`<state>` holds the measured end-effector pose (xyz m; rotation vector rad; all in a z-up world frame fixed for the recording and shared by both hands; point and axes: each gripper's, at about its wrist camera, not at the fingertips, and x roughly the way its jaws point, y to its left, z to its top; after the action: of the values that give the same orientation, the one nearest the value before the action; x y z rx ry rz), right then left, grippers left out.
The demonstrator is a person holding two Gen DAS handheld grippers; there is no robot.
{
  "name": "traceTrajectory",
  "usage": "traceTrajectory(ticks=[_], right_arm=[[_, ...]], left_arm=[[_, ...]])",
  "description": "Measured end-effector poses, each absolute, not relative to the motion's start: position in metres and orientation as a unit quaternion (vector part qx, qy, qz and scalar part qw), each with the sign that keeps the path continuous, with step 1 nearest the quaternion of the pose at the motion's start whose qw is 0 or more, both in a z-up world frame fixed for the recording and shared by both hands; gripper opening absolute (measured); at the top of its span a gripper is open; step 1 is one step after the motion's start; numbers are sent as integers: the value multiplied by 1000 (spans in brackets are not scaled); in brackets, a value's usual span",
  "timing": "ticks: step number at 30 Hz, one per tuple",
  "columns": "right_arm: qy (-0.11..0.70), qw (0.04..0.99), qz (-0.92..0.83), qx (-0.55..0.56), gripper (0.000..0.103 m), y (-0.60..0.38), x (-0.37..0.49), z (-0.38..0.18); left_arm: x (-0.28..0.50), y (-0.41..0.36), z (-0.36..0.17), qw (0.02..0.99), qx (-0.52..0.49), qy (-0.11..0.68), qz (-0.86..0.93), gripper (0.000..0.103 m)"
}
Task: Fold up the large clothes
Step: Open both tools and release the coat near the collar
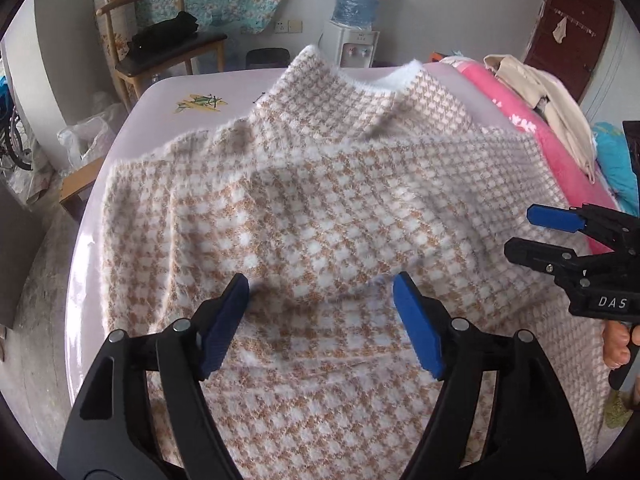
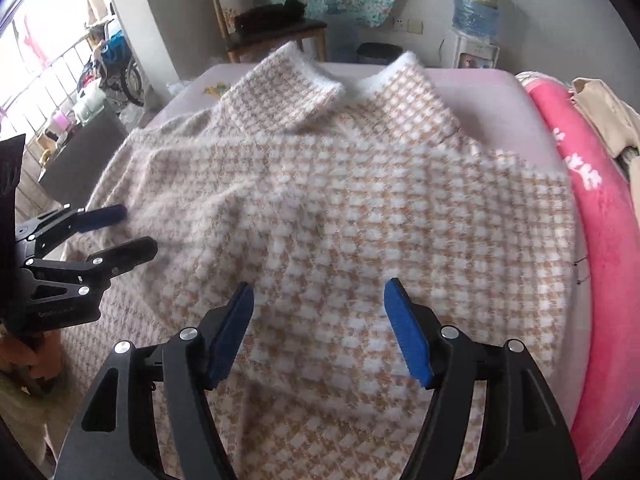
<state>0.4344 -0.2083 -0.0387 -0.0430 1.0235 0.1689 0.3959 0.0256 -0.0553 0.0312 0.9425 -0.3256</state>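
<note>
Fuzzy knit sweater (image 1: 320,208), matt

The left gripper (image 1: 322,300) hangs above the fuzzy checked sweater (image 1: 320,208), jaws standing apart, nothing between the blue pads (image 1: 416,328). The sweater lies spread over the pale bed (image 1: 160,92), its white-edged cuffs toward the far edge. The right gripper (image 1: 524,236) enters at the right, jaws apart, over the sweater. A pink blanket (image 1: 560,152) lies along the right side. A wooden chair (image 1: 168,52) and water dispenser (image 1: 356,32) stand beyond.
</note>
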Motion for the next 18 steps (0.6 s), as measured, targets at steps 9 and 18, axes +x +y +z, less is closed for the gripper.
traceTrajectory(ticks=[9, 18], right_arm=[[508, 859, 0, 67, 69, -273, 414, -45], [475, 878, 57, 26, 84, -243, 317, 11]], left_arm=[[396, 48, -55, 871, -15, 478, -111, 77], [301, 42, -2, 885, 25, 441, -144, 84]])
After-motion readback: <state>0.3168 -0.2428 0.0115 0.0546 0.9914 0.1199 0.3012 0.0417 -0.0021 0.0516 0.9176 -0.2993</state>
